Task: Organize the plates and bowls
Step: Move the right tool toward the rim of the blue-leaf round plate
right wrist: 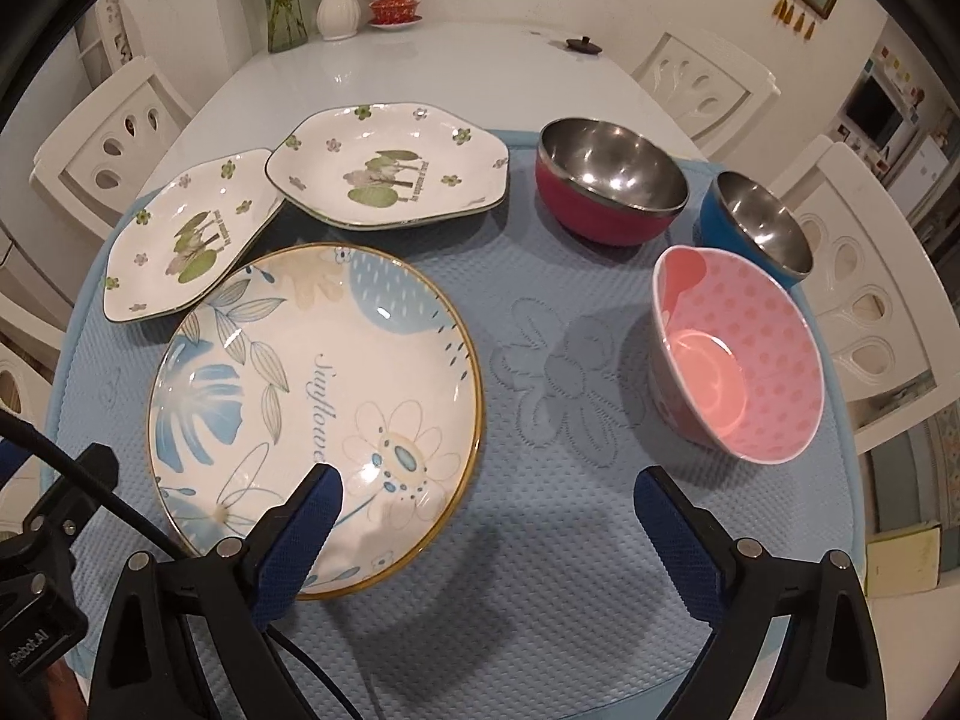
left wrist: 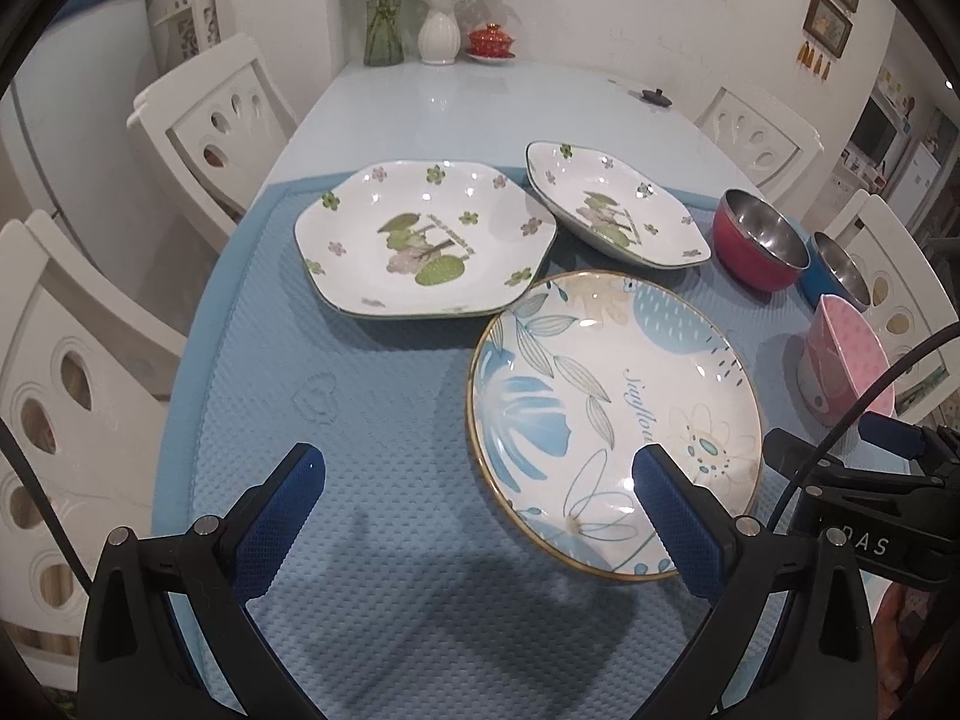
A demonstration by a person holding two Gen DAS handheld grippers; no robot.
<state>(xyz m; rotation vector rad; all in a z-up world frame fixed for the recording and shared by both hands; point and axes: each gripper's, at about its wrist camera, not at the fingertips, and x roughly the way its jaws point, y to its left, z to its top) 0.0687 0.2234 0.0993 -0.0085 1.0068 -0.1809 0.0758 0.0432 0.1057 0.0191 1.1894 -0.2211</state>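
Both tongs hang wide open over the blue mat [right wrist: 570, 540], gripping nothing: the left tongs [left wrist: 480, 474] beside the round sunflower plate [left wrist: 600, 408], the right tongs [right wrist: 489, 492] between that plate and the pink dotted bowl [right wrist: 738, 360]. Behind lie two hexagonal floral plates [right wrist: 384, 174], overlapping, then the red bowl [right wrist: 606, 180] and blue bowl [right wrist: 756, 222]. Only the left view shows the far chair [left wrist: 210, 126] fully; vases [right wrist: 336, 6] stand at the table [right wrist: 456, 66] end.

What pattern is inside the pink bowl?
Darker pink polka dots inside the pink bowl, clearest in the right wrist view.
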